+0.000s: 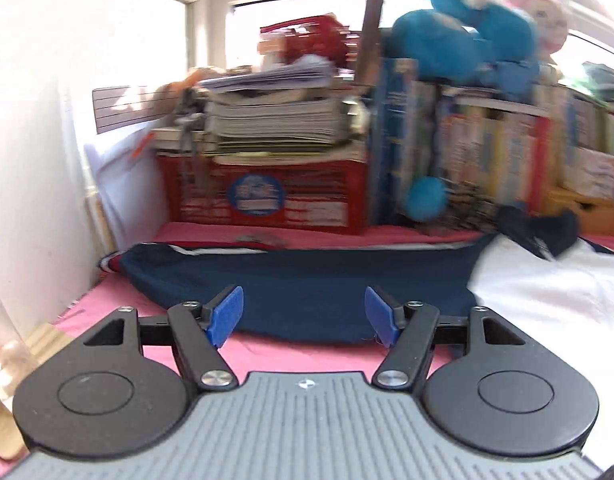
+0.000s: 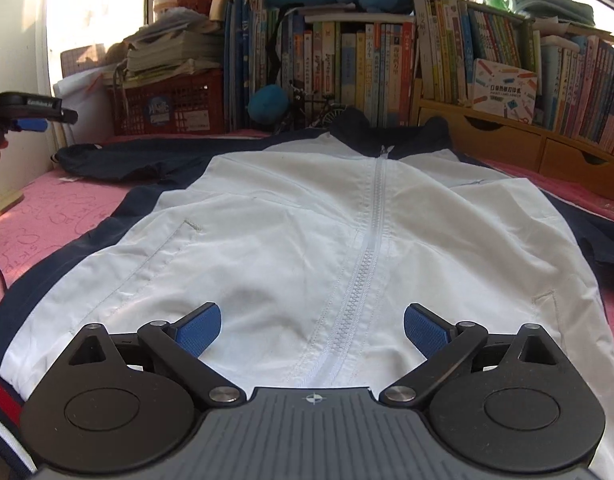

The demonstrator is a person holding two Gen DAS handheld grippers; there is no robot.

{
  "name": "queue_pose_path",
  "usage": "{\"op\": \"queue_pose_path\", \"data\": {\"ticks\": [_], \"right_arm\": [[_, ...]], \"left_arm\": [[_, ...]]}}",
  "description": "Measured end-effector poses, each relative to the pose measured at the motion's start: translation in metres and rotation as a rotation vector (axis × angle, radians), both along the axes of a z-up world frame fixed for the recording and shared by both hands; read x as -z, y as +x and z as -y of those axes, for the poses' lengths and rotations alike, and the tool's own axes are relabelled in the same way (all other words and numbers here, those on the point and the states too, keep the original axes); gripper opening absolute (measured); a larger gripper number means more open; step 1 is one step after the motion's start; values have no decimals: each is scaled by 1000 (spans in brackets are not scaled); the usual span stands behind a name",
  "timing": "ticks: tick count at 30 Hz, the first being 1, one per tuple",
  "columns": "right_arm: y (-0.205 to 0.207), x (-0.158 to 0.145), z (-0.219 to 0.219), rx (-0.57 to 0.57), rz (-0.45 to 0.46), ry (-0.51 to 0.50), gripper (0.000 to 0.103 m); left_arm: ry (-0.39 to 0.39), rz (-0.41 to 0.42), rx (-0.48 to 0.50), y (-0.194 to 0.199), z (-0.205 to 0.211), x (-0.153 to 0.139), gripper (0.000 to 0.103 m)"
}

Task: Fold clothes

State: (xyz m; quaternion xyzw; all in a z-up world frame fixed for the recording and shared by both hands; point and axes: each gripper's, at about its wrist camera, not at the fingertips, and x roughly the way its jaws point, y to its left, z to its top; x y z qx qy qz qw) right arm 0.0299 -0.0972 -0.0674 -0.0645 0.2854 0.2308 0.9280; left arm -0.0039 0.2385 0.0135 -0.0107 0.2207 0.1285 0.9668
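Observation:
A white and navy zip jacket [image 2: 291, 240] lies flat, front up, on a pink cloth [image 2: 47, 216], collar toward the bookshelf. Its navy left sleeve [image 2: 131, 160] stretches out to the left; the same sleeve fills the left wrist view [image 1: 299, 284]. My left gripper [image 1: 305, 314] is open and empty, just above the sleeve's near edge; it also shows at the left edge of the right wrist view [image 2: 27, 120]. My right gripper [image 2: 311, 330] is open and empty over the jacket's white hem, beside the zipper [image 2: 367, 256].
A red crate [image 1: 267, 196] stacked with papers and a bookshelf [image 2: 387, 68] with blue plush toys [image 1: 459, 40] stand along the back. Wooden drawers [image 2: 527, 148] are at the back right. A white wall [image 1: 27, 160] is at the left.

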Motion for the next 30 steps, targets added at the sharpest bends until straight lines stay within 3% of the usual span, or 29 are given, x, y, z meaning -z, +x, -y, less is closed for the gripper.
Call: {"op": "queue_pose_path", "data": {"ticks": [3,7,11,15,16,17,18,19,20,21,24,25,30], "right_arm": [[-30,-16,36,43,49,33,99],[-66,-19,91,160,86,-12,99],[-87,-11,140,258,4,25,99],[-95,-1,159,312,-33,94,99],[-96,1,160,314,-34,102,99],[-96,3,157,315,-35,100,99],[-96,4,155,315,-35,99,95],[-96,5,153,316,-36,97,80],[-97,2,148,287,-47,86,68],[-97,-1,145,258,-71,100,51],[-105,-14,143,182,-128,132,41],[-107,-15,144,152,-151,141,40],[-124,-16,138,24,-109,-29,40]], "left_arm": [[-25,-16,182,-54,66,14,77],[-82,-77,297,-94,114,37,82],[-104,-148,260,-99,134,54,82],[-181,-203,134,-91,128,67,82],[-182,-199,129,-93,126,65,79],[-184,-195,124,-95,124,62,65],[-185,-191,119,-98,121,60,38],[-186,-187,114,-100,119,57,31],[-187,-182,109,-102,116,55,17],[-188,-178,103,-104,114,52,16],[-192,-166,88,-111,107,45,16],[-193,-162,83,-113,105,43,17],[-199,-141,57,-125,93,30,24]]}}
